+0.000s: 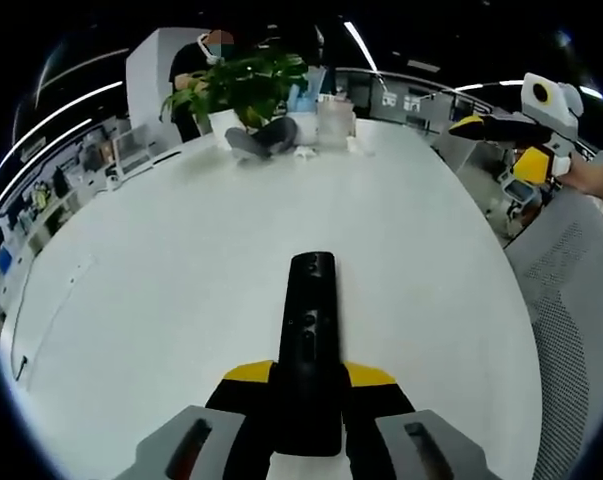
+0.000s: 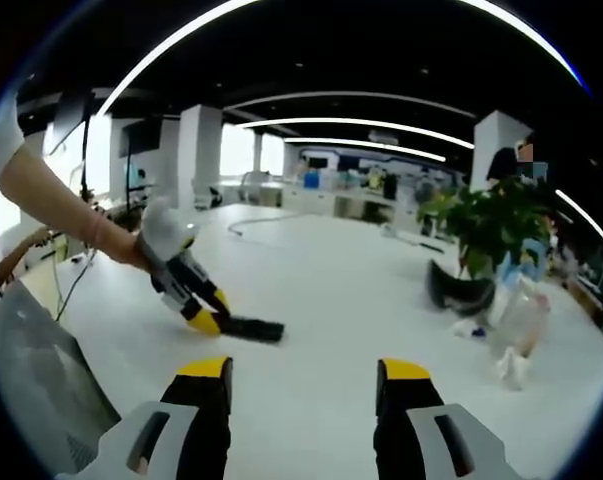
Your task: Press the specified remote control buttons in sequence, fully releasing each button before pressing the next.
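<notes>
Left gripper view: your left tool [image 1: 309, 400] clamps the black remote [image 1: 309, 350] above the white bench [image 1: 181, 290]; your right tool [image 2: 303, 385], jaws wide, hovers at two o'clock.

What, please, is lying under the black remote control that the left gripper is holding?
The white table lies under the remote control. The left gripper covers the remote's near end, so whether it touches the table cannot be told.
</notes>
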Tool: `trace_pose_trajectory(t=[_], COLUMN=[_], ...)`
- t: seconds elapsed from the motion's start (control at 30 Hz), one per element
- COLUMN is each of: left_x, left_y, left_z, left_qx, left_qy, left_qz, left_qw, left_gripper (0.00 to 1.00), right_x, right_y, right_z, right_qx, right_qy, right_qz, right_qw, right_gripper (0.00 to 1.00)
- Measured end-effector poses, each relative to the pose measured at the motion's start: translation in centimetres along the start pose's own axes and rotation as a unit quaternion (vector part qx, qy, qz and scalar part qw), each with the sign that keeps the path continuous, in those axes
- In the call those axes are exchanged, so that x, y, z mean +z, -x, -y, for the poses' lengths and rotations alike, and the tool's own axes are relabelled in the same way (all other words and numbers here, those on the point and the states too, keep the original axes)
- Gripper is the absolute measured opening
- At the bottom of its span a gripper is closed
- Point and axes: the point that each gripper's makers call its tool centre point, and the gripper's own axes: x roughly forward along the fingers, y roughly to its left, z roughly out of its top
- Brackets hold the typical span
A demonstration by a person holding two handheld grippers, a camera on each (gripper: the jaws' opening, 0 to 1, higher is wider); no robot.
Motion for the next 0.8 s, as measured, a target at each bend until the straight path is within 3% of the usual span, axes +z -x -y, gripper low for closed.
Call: trace_pose_trajectory(t=[0.8], left_x=[-0.3], left_y=[0.3], left_z=[1.3], left_qx=[-0.004], left_qy=[-0.003], left_qz=[0.005], left_qw=[1.0000], left_gripper=[0.24], right_x=[0.0], right_y=[0.0], right_z=[-0.3], right_qx=[0.005], right_qy=[0.006], right_qz=[-0.002], right_qw=[1.0000], right_gripper=[0.55])
